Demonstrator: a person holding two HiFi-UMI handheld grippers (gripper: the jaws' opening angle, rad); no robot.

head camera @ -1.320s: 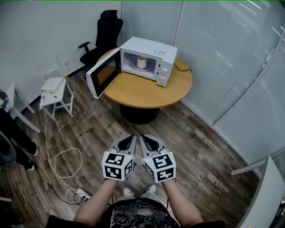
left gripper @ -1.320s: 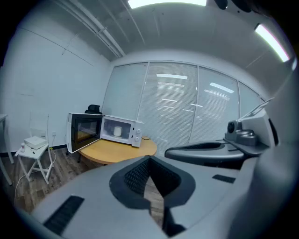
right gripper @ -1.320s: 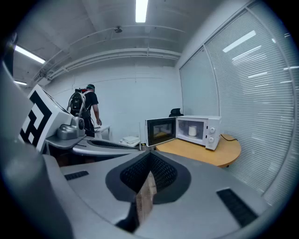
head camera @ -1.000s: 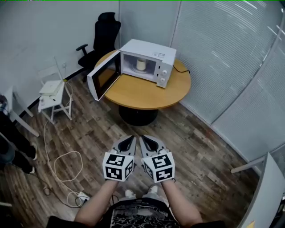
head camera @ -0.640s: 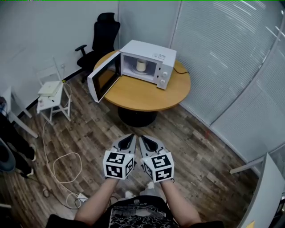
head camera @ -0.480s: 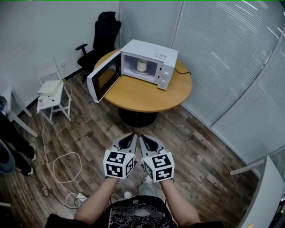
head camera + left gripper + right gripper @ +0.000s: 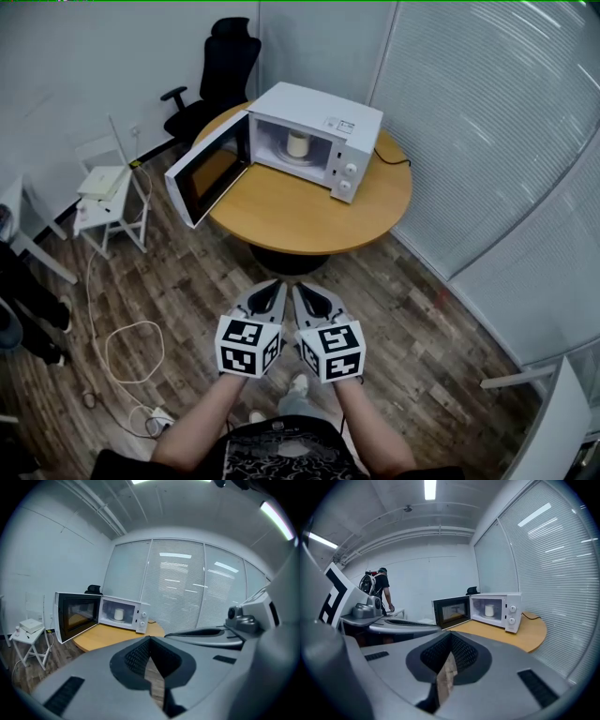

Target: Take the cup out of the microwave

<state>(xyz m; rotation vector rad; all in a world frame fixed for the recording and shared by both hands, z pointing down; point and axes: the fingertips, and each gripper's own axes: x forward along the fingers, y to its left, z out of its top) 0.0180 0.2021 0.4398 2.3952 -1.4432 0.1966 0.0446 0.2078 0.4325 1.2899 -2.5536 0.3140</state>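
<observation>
The cup (image 7: pixel 298 143), pale and upright, stands inside the microwave (image 7: pixel 319 108), in the middle of its lit cavity. The microwave's door (image 7: pixel 208 171) hangs wide open to the left, past the edge of the round wooden bench (image 7: pixel 300 211) that carries the oven. The oven sits toward the far side of the bench, its two dials facing the person, and a black cord (image 7: pixel 394 157) runs from behind it across the wood on the right.

Both claws are well apart from the bench, held side by side above the plank floor (image 7: pixel 187 281) and pointing toward the oven. The left claw (image 7: pixel 274 287) has its jaws drawn together with nothing between them; only a sliver of floor shows through the notch behind the tips. The right claw (image 7: pixel 305 289) looks the same: jaws together, nothing gripped. The two tips are just beside each other, and the marker cubes sit close to the person's forearms.

A black office chair (image 7: pixel 216 80) stands behind the bench against the wall. To the left is a small white folding stand (image 7: pixel 108 183), and a pale cable (image 7: pixel 131 352) loops over the floor near it. White blinds (image 7: pixel 487 141) cover the glass wall on the right. In the right gripper view a person (image 7: pixel 383 590) stands far off by the back wall
</observation>
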